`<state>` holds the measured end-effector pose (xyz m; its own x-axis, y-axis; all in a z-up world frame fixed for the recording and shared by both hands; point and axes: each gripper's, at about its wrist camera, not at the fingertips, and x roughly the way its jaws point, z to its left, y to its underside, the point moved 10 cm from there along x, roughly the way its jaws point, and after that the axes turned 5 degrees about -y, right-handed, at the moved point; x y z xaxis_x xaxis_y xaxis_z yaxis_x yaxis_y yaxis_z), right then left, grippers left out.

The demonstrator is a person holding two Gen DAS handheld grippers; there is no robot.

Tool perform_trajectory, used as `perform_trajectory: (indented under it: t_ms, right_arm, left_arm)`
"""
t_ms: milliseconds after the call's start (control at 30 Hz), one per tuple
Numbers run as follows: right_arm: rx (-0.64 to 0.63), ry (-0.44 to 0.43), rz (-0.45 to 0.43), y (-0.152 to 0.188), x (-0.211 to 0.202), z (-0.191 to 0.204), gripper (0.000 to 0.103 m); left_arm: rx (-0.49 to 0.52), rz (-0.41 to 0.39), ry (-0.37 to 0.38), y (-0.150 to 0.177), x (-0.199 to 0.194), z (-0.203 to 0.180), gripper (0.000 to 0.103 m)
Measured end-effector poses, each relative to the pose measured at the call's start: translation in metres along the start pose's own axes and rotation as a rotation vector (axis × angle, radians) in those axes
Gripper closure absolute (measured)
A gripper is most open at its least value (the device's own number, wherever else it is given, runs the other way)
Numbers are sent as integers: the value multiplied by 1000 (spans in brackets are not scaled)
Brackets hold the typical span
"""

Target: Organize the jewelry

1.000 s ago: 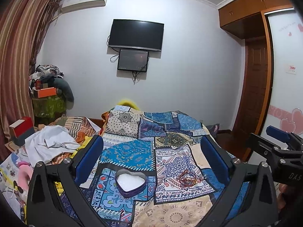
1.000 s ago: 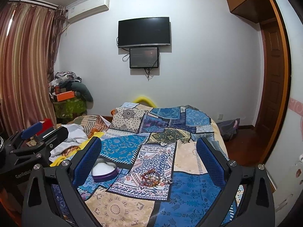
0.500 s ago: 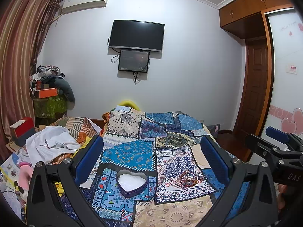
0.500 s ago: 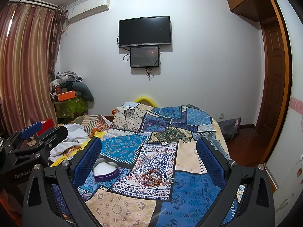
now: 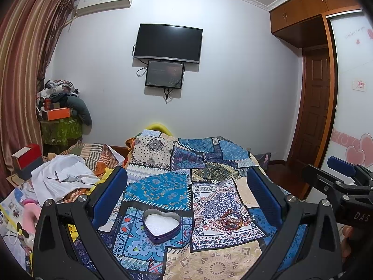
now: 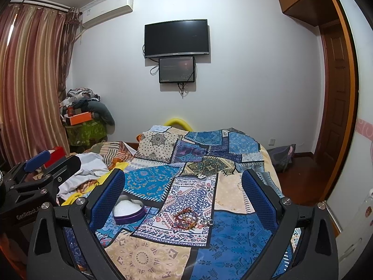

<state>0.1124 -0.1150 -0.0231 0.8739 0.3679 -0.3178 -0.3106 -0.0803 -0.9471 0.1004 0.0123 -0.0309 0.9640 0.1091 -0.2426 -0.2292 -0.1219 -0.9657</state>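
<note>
We held both claws spread wide and empty above the bed (image 5: 209,263). The jewelry pile (image 6: 186,218) lay just right of the heart-shaped tin (image 5: 162,225). Best, we judged, to lower the right claw (image 6: 184,198) straight over 1 bracelet, pinching gently.

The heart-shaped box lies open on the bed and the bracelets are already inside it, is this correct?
Not quite. The heart-shaped box lies open on the bed, but the bracelets are on the quilt beside it, not inside; the right wrist view shows this.
</note>
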Motion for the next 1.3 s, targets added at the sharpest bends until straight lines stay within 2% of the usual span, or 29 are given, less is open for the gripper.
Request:
perform_trajectory:
  t_ms: [633, 933, 1133, 1300]
  right_arm:
    - [31, 8, 45, 12, 17, -13, 4]
    - [80, 41, 133, 37, 49, -43, 4]
    - [91, 98, 213, 63, 69, -71, 4]
    - [113, 126, 303, 94, 84, -93, 4]
  left_arm:
    - [11, 47, -13, 9, 27, 0, 0]
    - [15, 168, -25, 39, 79, -3, 0]
    - [61, 288, -24, 75, 117, -14, 0]
    - [107, 378, 17, 108, 140, -31, 0]
